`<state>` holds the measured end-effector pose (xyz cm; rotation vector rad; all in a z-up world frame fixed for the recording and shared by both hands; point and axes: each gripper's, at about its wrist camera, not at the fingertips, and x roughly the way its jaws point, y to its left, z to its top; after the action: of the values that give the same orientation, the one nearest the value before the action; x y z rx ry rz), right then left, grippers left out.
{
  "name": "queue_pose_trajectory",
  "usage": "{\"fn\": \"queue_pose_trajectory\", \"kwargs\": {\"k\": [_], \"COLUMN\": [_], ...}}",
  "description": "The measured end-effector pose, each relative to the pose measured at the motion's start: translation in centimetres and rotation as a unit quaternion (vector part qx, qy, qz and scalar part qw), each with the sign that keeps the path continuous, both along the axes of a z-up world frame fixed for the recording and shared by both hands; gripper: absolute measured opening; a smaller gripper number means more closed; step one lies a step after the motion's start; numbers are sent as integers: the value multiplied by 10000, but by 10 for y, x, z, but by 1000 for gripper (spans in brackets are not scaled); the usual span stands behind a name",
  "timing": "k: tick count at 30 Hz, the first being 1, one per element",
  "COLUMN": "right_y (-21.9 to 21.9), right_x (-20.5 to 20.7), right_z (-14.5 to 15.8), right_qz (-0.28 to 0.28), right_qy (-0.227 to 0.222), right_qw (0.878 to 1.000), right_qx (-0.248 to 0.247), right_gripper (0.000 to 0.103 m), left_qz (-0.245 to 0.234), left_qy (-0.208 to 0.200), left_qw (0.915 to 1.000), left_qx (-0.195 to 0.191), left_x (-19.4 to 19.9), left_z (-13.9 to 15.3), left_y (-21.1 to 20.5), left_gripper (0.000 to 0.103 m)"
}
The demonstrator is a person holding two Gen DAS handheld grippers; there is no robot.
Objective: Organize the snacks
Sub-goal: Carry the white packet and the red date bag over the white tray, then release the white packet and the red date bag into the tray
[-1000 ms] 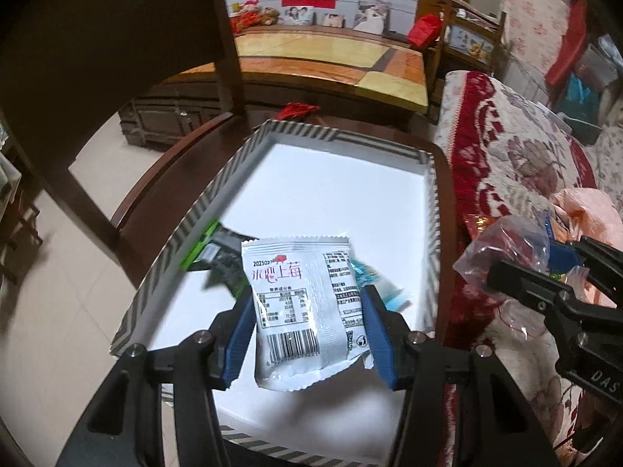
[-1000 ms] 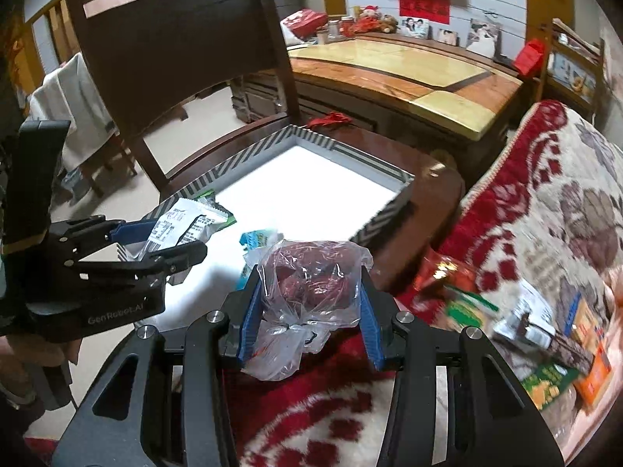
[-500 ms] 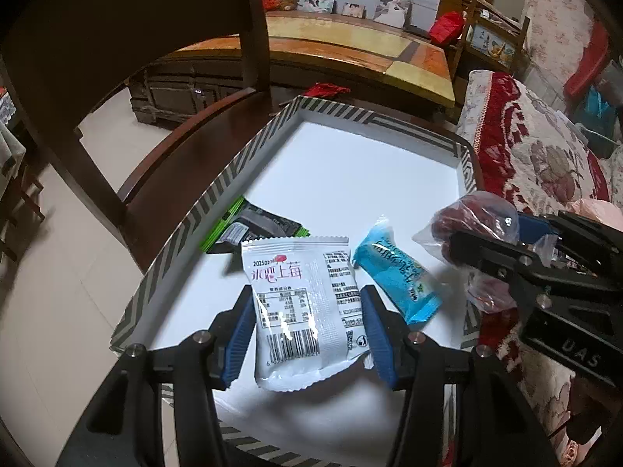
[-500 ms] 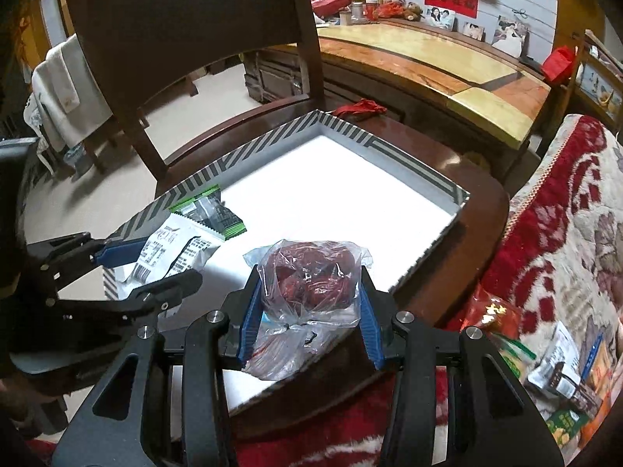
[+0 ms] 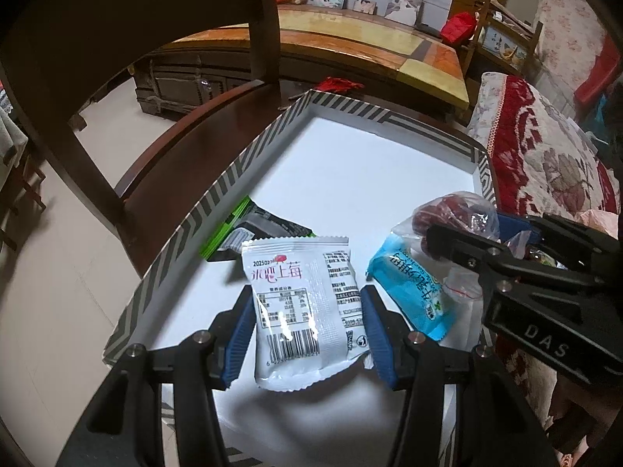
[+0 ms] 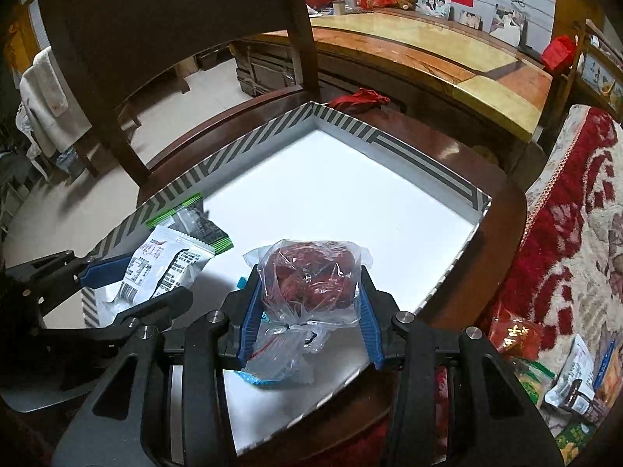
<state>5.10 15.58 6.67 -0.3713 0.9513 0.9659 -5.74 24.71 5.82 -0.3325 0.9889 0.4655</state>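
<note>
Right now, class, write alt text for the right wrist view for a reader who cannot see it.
The right gripper holds a clear bag of red fruit over a white tray with a striped rim. At left, the left gripper holds a white snack packet above the same tray, beside a green-edged packet.

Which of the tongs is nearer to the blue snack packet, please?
Right: the right tongs hang directly above the blue snack packet; the left tongs are beside it, to its left.
</note>
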Motion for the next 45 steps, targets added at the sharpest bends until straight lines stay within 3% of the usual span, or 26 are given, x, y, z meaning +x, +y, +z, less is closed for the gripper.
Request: {"fn": "queue_pose_trajectory", "kwargs": {"k": [11,18,26,36,45], "right_y": [6,1,-15,-60,-119], "right_x": [6,2,-10,-18,-16], "right_z": [-14,-11,9,29,31], "right_qz": [-32,-32,-33,-358,-870], "right_qy": [313,428,328,168,81], "right_qw": [9995,9990,9987,9967,9932], "right_qx": [60,118,385,703,775], "right_gripper": [44,46,47,47,48], "left_qz": [93,221,205,115,-258], "left_qy": [115,180,127,-75,-254], "left_qw": [9999,9995,9994,9993,9988], "left_qx": [59,130,241,334,343], "left_x": [5,1,-3,-5,5], "left_z": [-6,-5,3,20,35], "left_y": [1,3,-3,-20,-56], "left_gripper": [57,74,82,86,86]}}
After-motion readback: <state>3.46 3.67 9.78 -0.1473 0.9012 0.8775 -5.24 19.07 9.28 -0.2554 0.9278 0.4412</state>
